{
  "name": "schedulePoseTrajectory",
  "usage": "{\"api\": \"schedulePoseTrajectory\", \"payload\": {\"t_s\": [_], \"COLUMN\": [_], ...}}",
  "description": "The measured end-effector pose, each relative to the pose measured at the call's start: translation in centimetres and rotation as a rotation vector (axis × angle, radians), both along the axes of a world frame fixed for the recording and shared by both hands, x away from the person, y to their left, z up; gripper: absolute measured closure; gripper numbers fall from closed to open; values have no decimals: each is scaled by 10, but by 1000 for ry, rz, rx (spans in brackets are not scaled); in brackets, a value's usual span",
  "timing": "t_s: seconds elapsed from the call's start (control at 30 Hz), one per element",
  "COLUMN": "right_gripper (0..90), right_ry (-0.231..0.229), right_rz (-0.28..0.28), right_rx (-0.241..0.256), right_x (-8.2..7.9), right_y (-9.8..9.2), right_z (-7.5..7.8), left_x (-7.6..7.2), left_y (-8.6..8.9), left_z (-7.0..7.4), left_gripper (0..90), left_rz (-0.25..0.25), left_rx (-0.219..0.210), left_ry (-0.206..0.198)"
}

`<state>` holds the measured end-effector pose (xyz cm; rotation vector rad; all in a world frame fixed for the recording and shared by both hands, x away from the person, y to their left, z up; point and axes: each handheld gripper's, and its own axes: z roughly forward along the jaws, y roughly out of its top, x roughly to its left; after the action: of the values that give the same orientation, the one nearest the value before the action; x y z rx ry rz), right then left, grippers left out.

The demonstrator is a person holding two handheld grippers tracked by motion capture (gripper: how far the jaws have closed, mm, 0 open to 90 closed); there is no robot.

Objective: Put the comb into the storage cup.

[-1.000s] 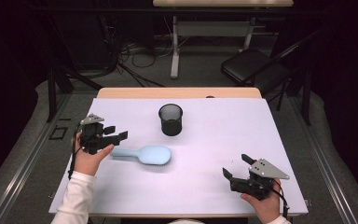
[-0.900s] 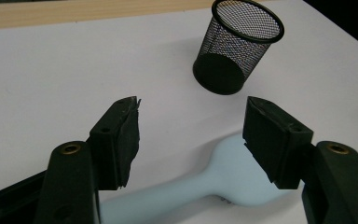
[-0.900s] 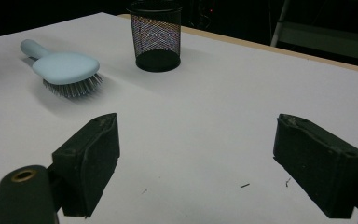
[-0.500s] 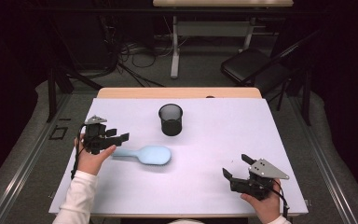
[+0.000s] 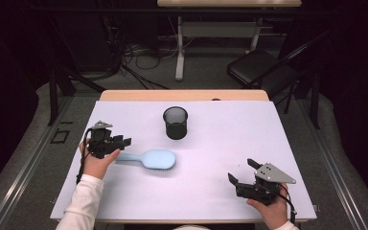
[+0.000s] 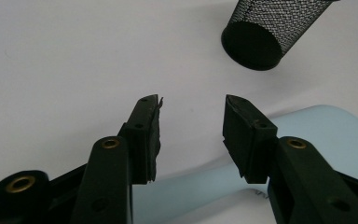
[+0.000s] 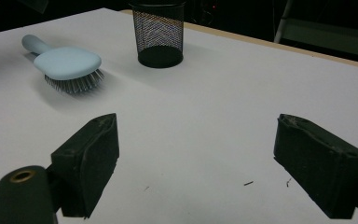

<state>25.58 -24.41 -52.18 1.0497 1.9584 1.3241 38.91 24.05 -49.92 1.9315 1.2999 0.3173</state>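
From the high view, I am looking at the light blue hairbrush [image 5: 149,159] lying bristles-down on the white table [image 5: 220,143], its handle pointing toward nine o'clock, probably so the left hand can take it by the handle. The black mesh cup [image 5: 175,122] is standing upright just beyond it at about one o'clock from the brush head, a likely place to drop the brush. I am holding the left gripper [image 5: 120,142] over the handle end, while the right gripper [image 5: 242,173] is resting near the table's five o'clock corner, well apart from both things.

In the left gripper view, I am seeing its jaws partly open, straddling air above the blue handle [image 6: 205,186], gripping nothing; the cup [image 6: 270,32] is sitting at one o'clock.

In the right gripper view, I am seeing its jaws spread wide and empty over bare table, with the brush [image 7: 65,63] at ten o'clock and the cup [image 7: 159,33] at eleven.
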Motion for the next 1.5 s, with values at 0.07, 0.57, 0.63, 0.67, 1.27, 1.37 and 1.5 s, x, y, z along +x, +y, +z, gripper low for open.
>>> {"api": "schedulePoseTrajectory", "payload": {"t_s": [0.07,0.57,0.63,0.67,1.27,1.37,1.5], "right_gripper": [106,16,1,0,0,0,0], "right_ry": [3,20,24,26,31,31,32], "right_rz": [4,29,34,37,42,41,41], "right_rx": [-6,30,30,32,42,42,41], "right_x": [1,2,2,2,2,2,3], "right_y": [1,0,0,0,0,0,-1], "right_z": [-1,-1,-1,-1,-1,-1,-1], "left_x": [1,9,10,10,13,13,13], "left_y": [0,-3,-5,-5,-11,-10,-8], "left_z": [-3,-21,-24,-24,-33,-34,-32], "left_gripper": [611,839,873,886,900,900,900], "left_rz": [1,-6,-5,-5,-9,-3,-3], "left_rx": [5,77,92,92,176,187,177], "left_ry": [11,64,76,76,125,138,148]}}
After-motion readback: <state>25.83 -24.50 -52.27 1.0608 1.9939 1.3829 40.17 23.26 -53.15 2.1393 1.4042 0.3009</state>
